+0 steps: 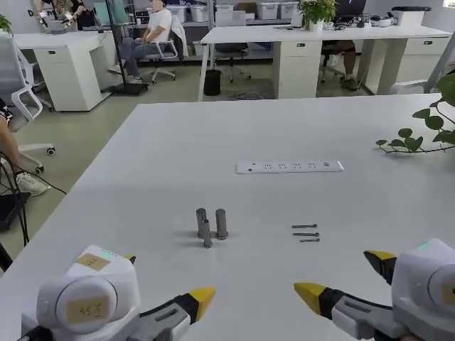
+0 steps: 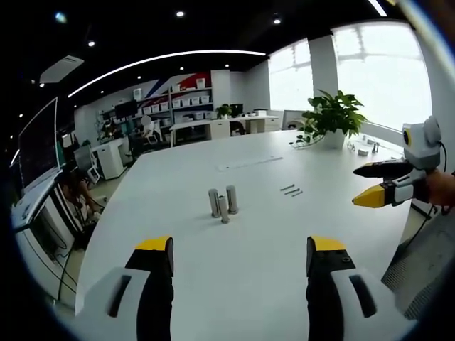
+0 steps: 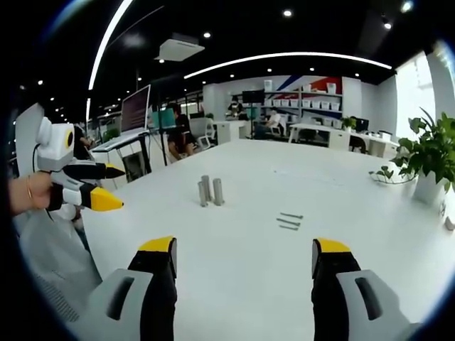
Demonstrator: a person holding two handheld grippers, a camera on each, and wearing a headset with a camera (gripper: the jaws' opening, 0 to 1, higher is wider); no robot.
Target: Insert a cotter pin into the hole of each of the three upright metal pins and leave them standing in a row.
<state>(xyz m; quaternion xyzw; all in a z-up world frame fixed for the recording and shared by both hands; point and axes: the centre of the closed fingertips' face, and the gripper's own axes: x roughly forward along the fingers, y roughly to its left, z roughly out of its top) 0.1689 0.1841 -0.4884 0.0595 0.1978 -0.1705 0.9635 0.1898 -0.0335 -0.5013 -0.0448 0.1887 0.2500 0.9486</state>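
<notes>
Metal pins [image 1: 211, 226] x3: upright, bunched mid-desk [image 1: 284, 128], not in a row.
Cotter pins [image 1: 305, 234] x3: lying loose to their right, apart.
Left claw [image 2: 240, 245], right claw [image 3: 244, 246]: both spread, empty, at near edge.
Progress, est.: 0/3 inserted; all left.

Three grey metal pins [image 1: 211, 226] stand upright in a tight cluster on the tabletop [image 1: 284, 128], well ahead of the left jaws. Three thin cotter pins [image 1: 306, 234] lie flat in parallel, well ahead of the right jaws.
</notes>
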